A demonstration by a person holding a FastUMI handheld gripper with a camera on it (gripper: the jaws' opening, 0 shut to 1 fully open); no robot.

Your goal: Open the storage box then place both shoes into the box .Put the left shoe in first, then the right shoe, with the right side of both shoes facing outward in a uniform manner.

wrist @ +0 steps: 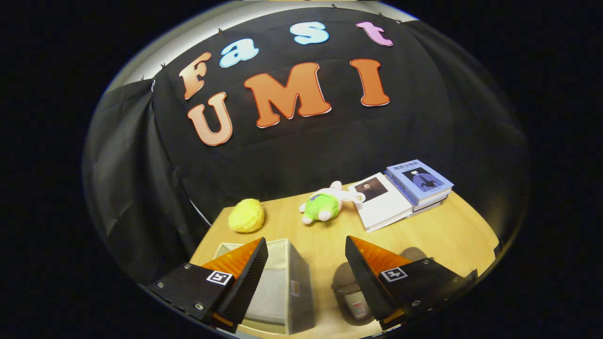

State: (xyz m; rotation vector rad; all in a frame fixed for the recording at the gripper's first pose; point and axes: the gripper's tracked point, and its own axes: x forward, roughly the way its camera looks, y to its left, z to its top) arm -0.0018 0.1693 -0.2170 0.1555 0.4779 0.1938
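Gripper view: the gripper [306, 263] has its 2 fingers spread wide, holding nothing. Risk: a low approach could catch the rim of the grey fabric storage box [282, 292] and shove it. The box sits beneath the fingers; 1 grey shoe [351, 296] lies just beside it on the wooden table [438, 230].

A staged recording booth: black cloth wall [330, 141] pinned up behind a wooden table [438, 230] dressed with household props, a stack of books [419, 186], plush toy [327, 205], yellow ball [246, 215].
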